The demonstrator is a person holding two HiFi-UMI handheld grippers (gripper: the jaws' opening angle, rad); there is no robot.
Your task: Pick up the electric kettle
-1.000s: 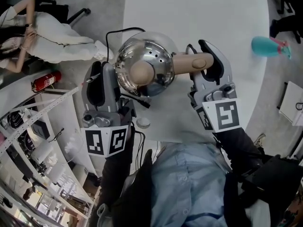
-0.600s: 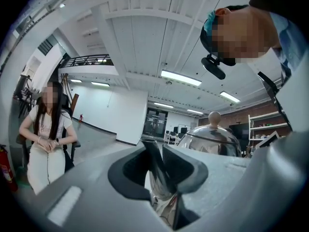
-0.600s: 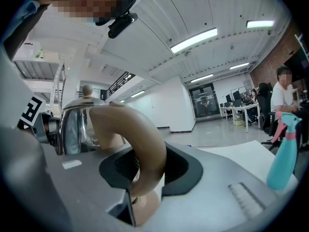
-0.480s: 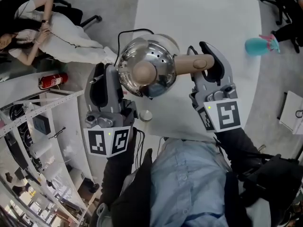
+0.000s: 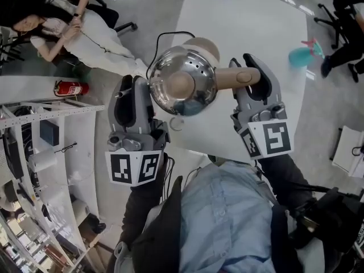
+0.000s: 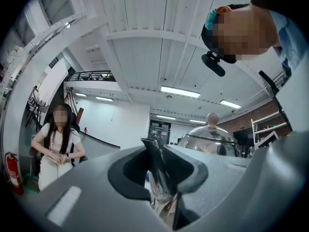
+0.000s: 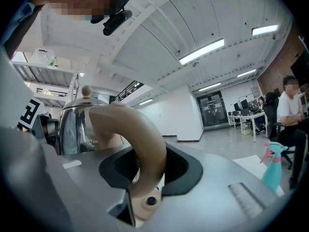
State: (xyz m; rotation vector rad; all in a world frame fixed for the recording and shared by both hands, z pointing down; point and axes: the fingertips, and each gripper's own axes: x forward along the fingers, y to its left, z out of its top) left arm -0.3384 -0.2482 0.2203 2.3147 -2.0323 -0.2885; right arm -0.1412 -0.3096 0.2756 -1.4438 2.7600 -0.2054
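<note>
The left gripper (image 6: 161, 178) had its grey jaws clamped on the narrow metal spout (image 6: 149, 151) of the polished steel electric kettle (image 6: 210, 141), whose domed lid carried a round pale knob (image 6: 212, 118) just behind and to the right. At far left a seated person in white (image 6: 55, 149) sat near a red fire extinguisher (image 6: 12, 170), under a white beamed ceiling with strip lights (image 6: 179, 91).

A teal spray bottle (image 5: 300, 56) stands near the right edge of the white table (image 5: 250, 21). Left of the table there is a red fire extinguisher (image 5: 70, 88), and farther left a person in white (image 5: 85, 30) sits.
</note>
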